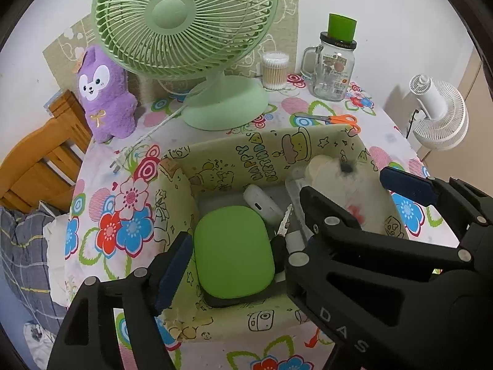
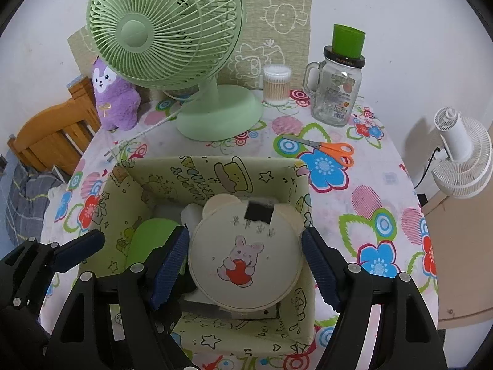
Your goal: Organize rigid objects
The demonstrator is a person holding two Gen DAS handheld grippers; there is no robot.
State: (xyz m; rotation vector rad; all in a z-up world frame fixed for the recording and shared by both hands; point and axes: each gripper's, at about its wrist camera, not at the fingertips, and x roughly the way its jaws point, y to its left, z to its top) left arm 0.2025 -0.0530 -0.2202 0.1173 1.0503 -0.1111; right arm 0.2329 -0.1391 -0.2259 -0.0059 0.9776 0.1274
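Note:
A cream cartoon-print storage box (image 1: 234, 160) (image 2: 215, 172) stands on the flowered table. Inside lie a green rounded case (image 1: 232, 251) (image 2: 148, 237), a white charger (image 1: 262, 205), a key (image 1: 285, 220) and a round cream bear-eared mirror with a rabbit picture (image 2: 245, 259). My right gripper (image 2: 245, 271) is open with its pads on either side of the mirror, over the box. My left gripper (image 1: 289, 234) is open wide over the box; its left pad is at the box's near left wall. The right gripper's arm (image 1: 354, 237) crosses the left wrist view.
A green desk fan (image 1: 188, 30) (image 2: 166, 37), purple plush (image 1: 104, 92), cotton swab tub (image 1: 275, 69), glass mug jar with green cup on top (image 1: 334, 67) (image 2: 337, 89) and orange scissors (image 1: 332, 120) (image 2: 326, 149) stand behind the box. A white fan (image 2: 462, 157) is off-table right, a wooden chair (image 1: 40, 154) left.

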